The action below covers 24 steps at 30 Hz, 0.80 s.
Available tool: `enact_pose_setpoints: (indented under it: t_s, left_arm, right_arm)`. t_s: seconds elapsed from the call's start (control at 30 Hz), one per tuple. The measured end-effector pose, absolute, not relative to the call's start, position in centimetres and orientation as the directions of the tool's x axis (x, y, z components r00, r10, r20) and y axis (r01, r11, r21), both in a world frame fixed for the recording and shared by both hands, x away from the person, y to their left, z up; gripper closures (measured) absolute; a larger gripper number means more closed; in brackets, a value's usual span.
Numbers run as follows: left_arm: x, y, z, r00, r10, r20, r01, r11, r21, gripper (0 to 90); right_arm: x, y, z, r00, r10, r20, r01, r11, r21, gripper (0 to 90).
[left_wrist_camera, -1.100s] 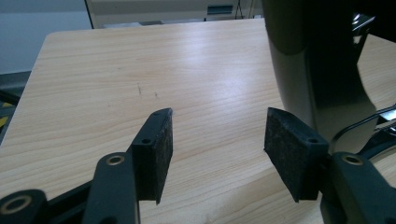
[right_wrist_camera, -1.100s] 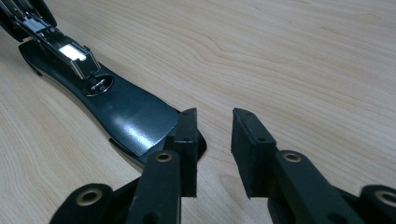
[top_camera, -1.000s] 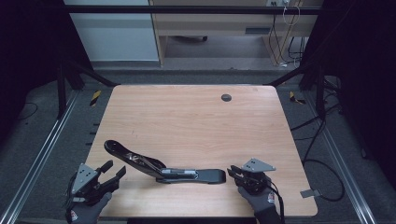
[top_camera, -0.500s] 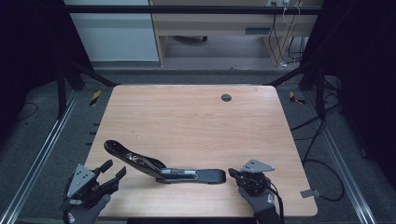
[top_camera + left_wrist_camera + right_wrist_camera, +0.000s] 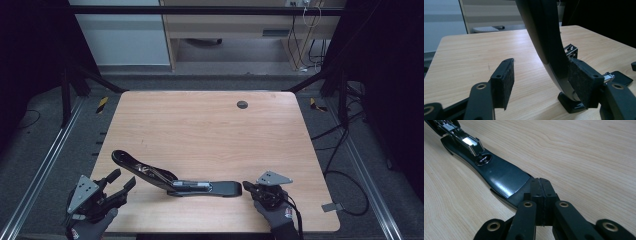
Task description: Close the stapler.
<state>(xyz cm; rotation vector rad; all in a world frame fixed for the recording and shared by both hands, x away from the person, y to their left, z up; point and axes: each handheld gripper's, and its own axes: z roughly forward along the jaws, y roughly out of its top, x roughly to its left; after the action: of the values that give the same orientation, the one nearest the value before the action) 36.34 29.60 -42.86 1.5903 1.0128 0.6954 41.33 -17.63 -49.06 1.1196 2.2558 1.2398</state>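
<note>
Table point(image 5: 210, 130) was bare wood, its near edge cut off by the high view's bottom; a dark round insert point(image 5: 242, 104) sat near its far edge.

Stapler point(image 5: 175, 180) lay opened out near the front edge, base flat and pointing right, arm point(image 5: 544, 37) raised toward the left; the arm's top ran out of the left gripper view, and its base end was half hidden behind a jaw there.

Left gripper point(image 5: 122, 184) sat at the front-left corner, jaws apart and just been opening; the arm stood between the pads point(image 5: 505, 80), touching or nearly touching one, hard to tell.

Right gripper point(image 5: 541, 185) was pressed shut with nothing between the pads, tips at the base's right end; contact unclear.
</note>
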Motion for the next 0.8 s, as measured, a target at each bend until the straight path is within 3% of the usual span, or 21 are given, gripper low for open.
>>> enact_pose_setpoints:
  t_s: [0.8]
  left_arm:
    - [38.5, 28.2, -41.3, 0.471, 0.879, -0.081, 0.233, -0.036, 0.972, 36.9]
  right_arm:
    - [41.5, -16.9, -49.2, -0.658, 0.746, 0.099, 0.475, 0.310, 0.823, 90.0]
